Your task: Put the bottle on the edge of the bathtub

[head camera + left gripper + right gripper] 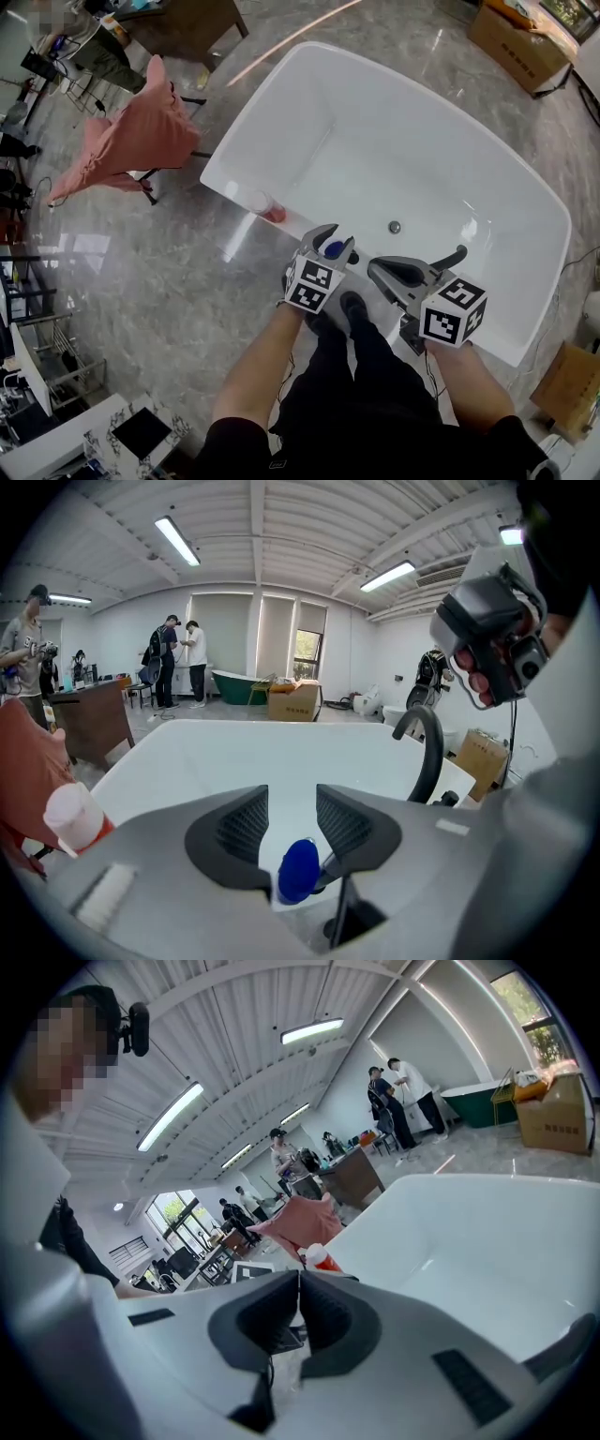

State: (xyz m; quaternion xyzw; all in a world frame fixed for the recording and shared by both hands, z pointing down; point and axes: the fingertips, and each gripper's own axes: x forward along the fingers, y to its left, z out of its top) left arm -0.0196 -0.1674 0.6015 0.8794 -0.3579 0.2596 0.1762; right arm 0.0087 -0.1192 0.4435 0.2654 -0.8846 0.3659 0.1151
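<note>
A red bottle [266, 206] with a white cap stands on the rim of the white bathtub [309, 70], near its front left corner. It also shows at the left of the left gripper view as the bottle [75, 819], and beyond the jaws in the right gripper view as the bottle [319, 1258]. My left gripper [328, 236] hovers to the right of the bottle, apart from it. Its jaws are open, and only a blue part of the gripper [291, 803] itself shows low in the gap. My right gripper [382, 272] is beside it, shut and empty [300, 1283].
A black faucet [452, 258] rises from the near tub rim by the right gripper, and a drain [395, 227] sits in the tub floor. A pink cloth [131, 141] drapes a chair at left. Cardboard boxes [516, 42] stand behind the tub. People stand far off.
</note>
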